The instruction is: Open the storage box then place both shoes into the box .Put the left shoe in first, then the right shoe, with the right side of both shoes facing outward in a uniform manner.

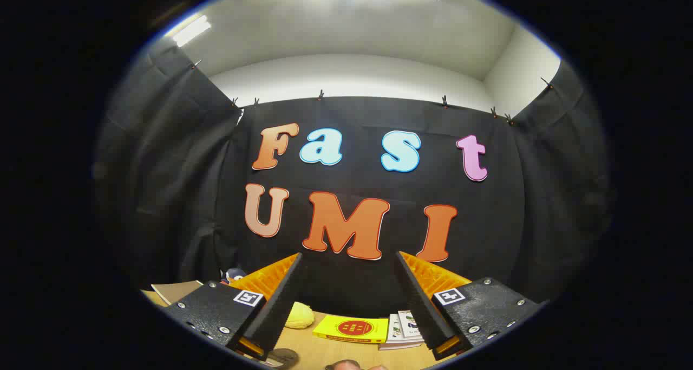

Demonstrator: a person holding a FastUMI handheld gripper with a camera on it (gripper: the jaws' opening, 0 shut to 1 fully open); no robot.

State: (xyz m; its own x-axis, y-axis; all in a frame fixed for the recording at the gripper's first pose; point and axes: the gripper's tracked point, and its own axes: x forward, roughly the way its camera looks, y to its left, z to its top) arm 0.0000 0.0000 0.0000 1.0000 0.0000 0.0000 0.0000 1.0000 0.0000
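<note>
A black cloth wall [352, 158] hangs behind everything, pinned by small clips along its top edge, with a white ceiling [357, 34] and bright strip lights above it. The gripper [349, 261] is tilted upward toward that wall, its jaws spread wide apart with nothing between them, and the two fingers [276, 305] rise from the bottom on either side of an open gap. Below them runs a light wooden surface [325, 351], seen as a narrow strip between the fingers. On it, just ahead of the gap, lies a flat yellow box [352, 329] with a round red mark on its top. Right beside that box, toward the right finger, sits a small stack of white printed booklets [403, 326]. On the other side, close against the left finger, rests a soft pale yellow lump [299, 316]. Farther left, beyond the left finger's housing, a tan notebook [173, 290] lies on the surface. Neither the storage box nor the shoes can be made out among these things.
</note>
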